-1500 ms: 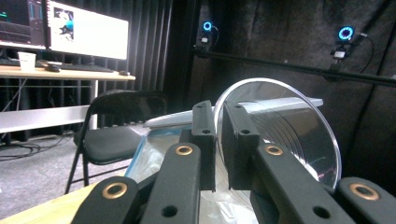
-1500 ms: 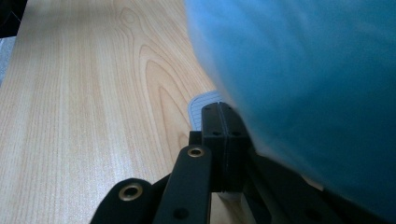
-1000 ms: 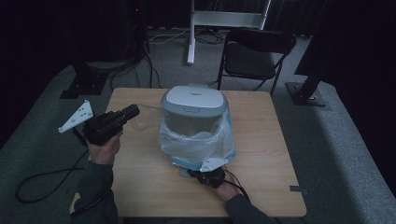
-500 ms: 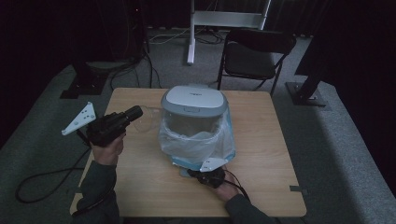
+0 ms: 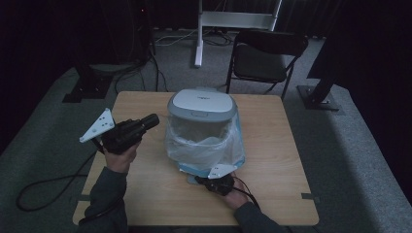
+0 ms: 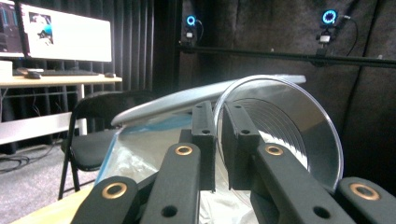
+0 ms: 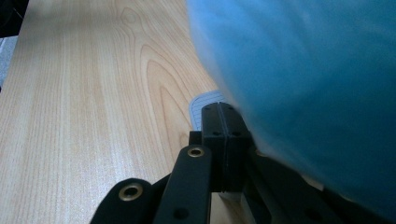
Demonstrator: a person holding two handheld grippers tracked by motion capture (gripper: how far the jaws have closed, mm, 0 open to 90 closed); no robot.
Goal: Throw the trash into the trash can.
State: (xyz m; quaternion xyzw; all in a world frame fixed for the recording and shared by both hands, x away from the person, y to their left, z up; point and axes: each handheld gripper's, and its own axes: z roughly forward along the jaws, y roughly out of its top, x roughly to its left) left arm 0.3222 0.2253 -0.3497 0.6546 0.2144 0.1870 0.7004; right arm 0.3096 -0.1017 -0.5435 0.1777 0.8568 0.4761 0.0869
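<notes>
High view, left to right: left hand-held gripper (image 5: pixel 151 119) is hovering over the surface (image 5: pixel 272 145), jaws pinching a clear plastic disc (image 6: pixel 280 135) by its rim. At centre, a lidded bin (image 5: pixel 201 109) is standing in a loose plastic bag (image 5: pixel 204 150). Right hand-held gripper (image 5: pixel 206 180) is sitting closed against the bag's base, grip unclear. Likely aim: keep the disc level, bag held steady.

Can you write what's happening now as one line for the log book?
left claw: pinching clear dish rim | right claw: shut, low by bin pedal | bag: lining bin
</notes>
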